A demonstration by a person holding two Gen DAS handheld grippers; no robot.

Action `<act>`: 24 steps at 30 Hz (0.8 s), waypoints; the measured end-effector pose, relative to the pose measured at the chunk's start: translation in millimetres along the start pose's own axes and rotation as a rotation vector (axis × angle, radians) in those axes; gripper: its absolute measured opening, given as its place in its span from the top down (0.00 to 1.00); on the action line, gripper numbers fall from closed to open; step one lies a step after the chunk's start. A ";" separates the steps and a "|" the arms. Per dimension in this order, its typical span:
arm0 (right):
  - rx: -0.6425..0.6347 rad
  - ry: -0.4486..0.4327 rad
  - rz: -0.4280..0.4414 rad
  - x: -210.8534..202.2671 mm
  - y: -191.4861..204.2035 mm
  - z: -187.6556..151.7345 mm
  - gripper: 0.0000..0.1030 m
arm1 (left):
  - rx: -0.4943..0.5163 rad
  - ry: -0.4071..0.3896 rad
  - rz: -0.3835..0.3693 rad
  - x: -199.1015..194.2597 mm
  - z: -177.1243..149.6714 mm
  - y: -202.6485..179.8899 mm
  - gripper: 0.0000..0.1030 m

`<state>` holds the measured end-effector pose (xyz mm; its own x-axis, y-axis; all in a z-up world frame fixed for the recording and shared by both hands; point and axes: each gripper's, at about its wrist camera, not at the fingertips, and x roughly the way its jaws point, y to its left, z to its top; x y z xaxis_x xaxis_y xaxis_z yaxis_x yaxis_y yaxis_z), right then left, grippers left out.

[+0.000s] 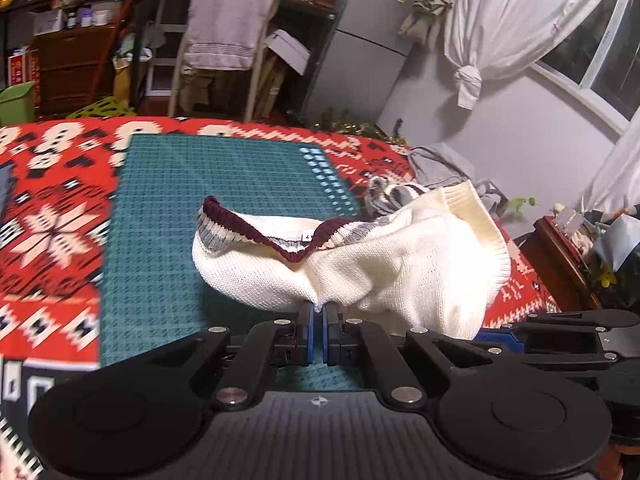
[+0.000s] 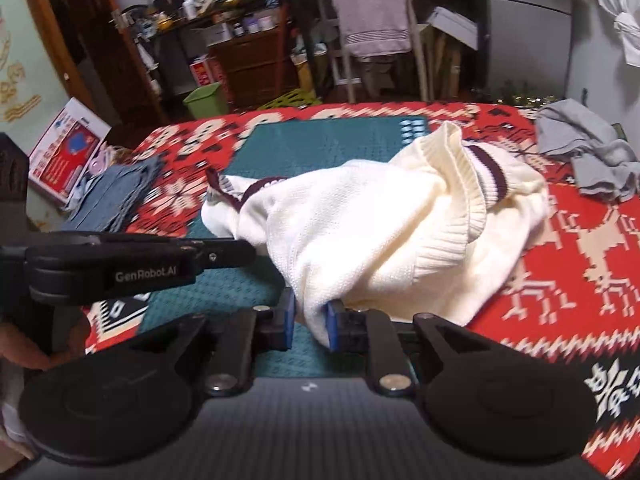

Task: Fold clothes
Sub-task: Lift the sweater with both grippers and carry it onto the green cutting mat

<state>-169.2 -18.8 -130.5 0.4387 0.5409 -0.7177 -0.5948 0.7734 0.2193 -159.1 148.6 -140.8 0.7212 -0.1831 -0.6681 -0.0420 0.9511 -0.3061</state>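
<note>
Progress: early, by my read. The cream sweater (image 1: 360,276) is bunched and lifted over the teal mat (image 1: 200,208), not laid flat, no clean fold visible yet. Maroon-trimmed neckline (image 1: 288,248) sags open toward the left wrist cam; ribbed hem (image 2: 460,216) flops over the top in the right wrist view. A folded blue-grey stack (image 2: 116,196) sits at the mat's left side, so some items look done already; a grey garment (image 2: 588,156) lies crumpled at the far right, prob. still to do. Striped piece (image 1: 392,196) behind the sweater, can't tell what it is.

Claws: left claw (image 1: 319,312) pressed together, pinching a small tuck of the sweater's knit at its near lower edge. Right claw (image 2: 310,316) has its pads a bit apart w/ a thick fold of sweater between them, so it's gripping fabric too. Both claws sit close side by side at the near edge; the left one shows in the right wrist view as the black arm at left.

Room/edges: the mat's far half is bare, good space to spread the sweater out. Mat lies on a red patterned cover (image 2: 580,240) over the desk; cover runs wide on the right, narrower on the left where the stack sits. Desk's right edge drops off near a dark wood cabinet (image 1: 560,256), so swinging right is tighter. Far edge backs onto a chair w/ towel (image 2: 372,12), well apart.
</note>
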 end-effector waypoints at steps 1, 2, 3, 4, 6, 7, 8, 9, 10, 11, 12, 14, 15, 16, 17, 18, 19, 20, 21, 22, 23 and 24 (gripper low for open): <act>-0.009 0.003 0.007 0.0 4.6 -2.2 0.84 | -0.004 -0.001 0.008 -4.2 -2.9 3.5 0.97; -0.019 0.007 0.014 -0.1 9.2 -4.3 0.84 | -0.010 -0.002 0.015 -7.9 -5.5 7.5 0.97; -0.030 0.008 0.020 0.5 12.4 -5.4 0.84 | -0.018 -0.004 0.022 -10.9 -7.4 11.4 0.97; -0.039 0.010 0.022 0.5 14.6 -7.0 0.84 | -0.026 -0.004 0.029 -13.4 -9.2 14.7 0.96; -0.046 0.014 0.026 -0.6 15.8 -9.9 0.84 | -0.043 0.004 0.044 -15.3 -11.7 20.8 0.96; -0.044 0.016 0.028 -1.6 14.7 -11.0 0.83 | -0.053 0.011 0.051 -15.6 -12.2 23.7 0.96; -0.041 0.017 0.030 -2.6 13.5 -12.1 0.82 | -0.064 0.016 0.055 -16.5 -13.0 26.0 0.96; -0.033 0.015 0.039 -6.2 10.7 -13.5 0.82 | -0.072 0.017 0.054 -17.8 -13.9 27.5 0.96; -0.023 0.012 0.048 -10.1 7.7 -14.9 0.81 | -0.077 0.017 0.051 -19.7 -14.8 28.6 0.95; -0.021 0.008 0.052 -13.4 4.7 -14.6 0.81 | -0.080 0.016 0.049 -21.9 -15.5 29.7 0.94; -0.019 0.003 0.055 -16.6 1.7 -14.0 0.79 | -0.083 0.016 0.049 -24.1 -16.2 30.8 0.93; -0.027 -0.005 0.052 -15.8 -3.3 -8.3 0.79 | -0.096 0.023 0.047 -27.8 -17.5 32.7 0.93; -0.023 -0.008 0.050 -18.7 -6.8 -7.7 0.78 | -0.102 0.027 0.043 -29.4 -18.0 33.3 0.93; -0.019 -0.010 0.047 -21.6 -10.5 -7.3 0.78 | -0.104 0.029 0.040 -30.8 -18.4 32.9 0.93; -0.011 -0.014 0.043 -23.7 -14.8 -6.6 0.78 | -0.103 0.031 0.038 -32.5 -18.7 31.7 0.93; -0.002 -0.019 0.038 -25.7 -19.2 -5.9 0.78 | -0.101 0.032 0.036 -34.4 -19.1 29.9 0.93; 0.007 -0.023 0.033 -27.7 -23.6 -5.3 0.78 | -0.097 0.032 0.030 -36.3 -19.2 27.1 0.92; 0.019 -0.027 0.023 -28.7 -28.6 -4.2 0.78 | -0.094 0.034 0.023 -37.9 -19.0 24.1 0.91; 0.031 -0.031 0.012 -29.5 -33.7 -3.1 0.78 | -0.091 0.037 0.014 -39.0 -18.6 20.5 0.84; 0.045 -0.035 0.003 -31.6 -39.8 -2.3 0.78 | -0.088 0.041 0.004 -39.3 -18.2 16.3 0.75; 0.057 -0.040 -0.006 -33.6 -46.2 -1.5 0.78 | -0.085 0.045 -0.006 -39.7 -17.8 12.1 0.72; 0.066 -0.043 -0.020 -35.4 -53.0 -0.7 0.77 | -0.082 0.049 -0.016 -40.0 -17.3 7.9 0.67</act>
<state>-153.8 -79.2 -117.1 0.4793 0.5380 -0.6934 -0.5404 0.8034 0.2498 -200.3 159.1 -128.3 0.6876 -0.2125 -0.6943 -0.0883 0.9246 -0.3705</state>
